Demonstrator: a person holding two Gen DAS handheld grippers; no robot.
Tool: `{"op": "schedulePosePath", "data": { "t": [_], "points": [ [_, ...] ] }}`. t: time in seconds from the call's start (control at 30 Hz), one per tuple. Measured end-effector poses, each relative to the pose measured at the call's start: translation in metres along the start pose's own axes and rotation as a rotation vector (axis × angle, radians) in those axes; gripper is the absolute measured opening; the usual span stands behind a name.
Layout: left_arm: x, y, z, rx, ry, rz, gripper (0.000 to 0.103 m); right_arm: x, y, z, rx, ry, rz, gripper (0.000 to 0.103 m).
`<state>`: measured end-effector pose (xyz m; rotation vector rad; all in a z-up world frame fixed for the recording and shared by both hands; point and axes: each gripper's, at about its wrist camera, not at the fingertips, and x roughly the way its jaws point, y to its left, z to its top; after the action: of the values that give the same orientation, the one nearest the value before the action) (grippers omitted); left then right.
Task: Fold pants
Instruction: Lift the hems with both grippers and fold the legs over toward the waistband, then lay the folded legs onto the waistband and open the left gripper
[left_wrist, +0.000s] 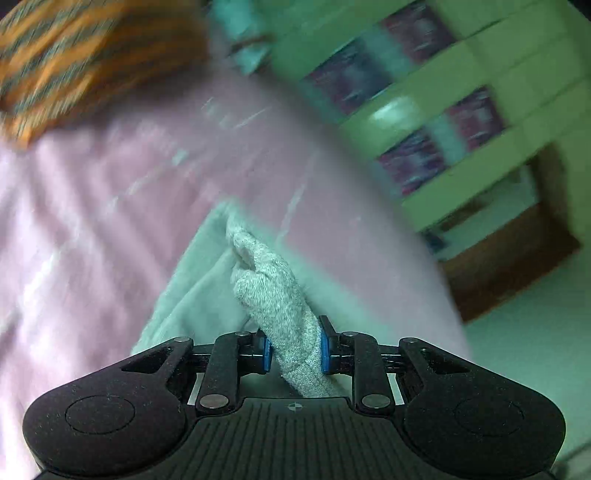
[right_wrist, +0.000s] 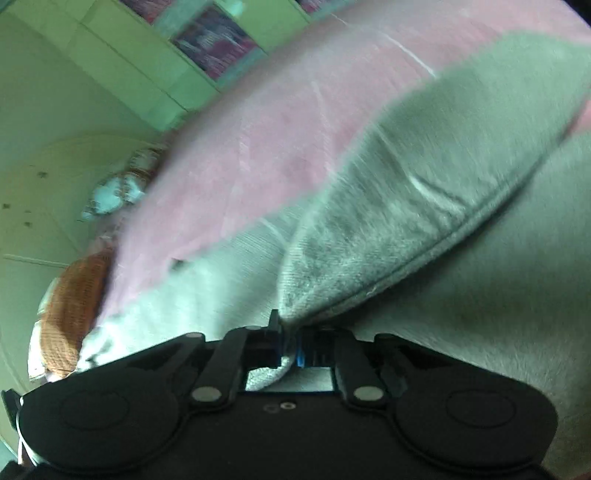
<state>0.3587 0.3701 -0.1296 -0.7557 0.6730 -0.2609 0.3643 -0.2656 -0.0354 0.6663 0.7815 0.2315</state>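
Light grey pants (left_wrist: 207, 280) lie on a pink bedsheet (left_wrist: 110, 192). In the left wrist view, my left gripper (left_wrist: 295, 350) is shut on a bunched, knitted-looking grey part of the pants (left_wrist: 273, 295), which rises between the blue pads. In the right wrist view, my right gripper (right_wrist: 291, 350) is shut on an edge of the pants (right_wrist: 388, 229), and a grey fold with a seam stretches up and to the right from the jaws. More of the pale fabric (right_wrist: 207, 288) spreads to the left over the pink sheet (right_wrist: 277, 133). Both views are blurred by motion.
An orange patterned pillow (left_wrist: 92, 55) lies at the top left of the bed; it also shows as an orange pillow (right_wrist: 70, 306) at the left in the right wrist view. A green tiled wall (left_wrist: 461, 92) with dark patterned tiles and a brown wooden piece (left_wrist: 509, 258) stand beyond the bed's edge.
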Motion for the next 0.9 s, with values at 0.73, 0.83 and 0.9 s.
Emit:
{"op": "schedulePosePath", "data": {
  "t": [0.73, 0.83, 0.9],
  "points": [
    [-0.008, 0.004, -0.018, 0.202, 0.056, 0.244, 0.025, 0.010, -0.017, -0.044, 0.025, 0.111, -0.038, 0.000],
    [-0.016, -0.008, -0.028, 0.220, 0.000, 0.291, 0.030, -0.003, -0.013, -0.044, 0.008, 0.063, -0.048, 0.011],
    [-0.024, -0.012, -0.035, 0.195, -0.050, 0.313, 0.037, -0.012, -0.012, -0.044, -0.011, 0.050, -0.053, 0.013]
  ]
}}
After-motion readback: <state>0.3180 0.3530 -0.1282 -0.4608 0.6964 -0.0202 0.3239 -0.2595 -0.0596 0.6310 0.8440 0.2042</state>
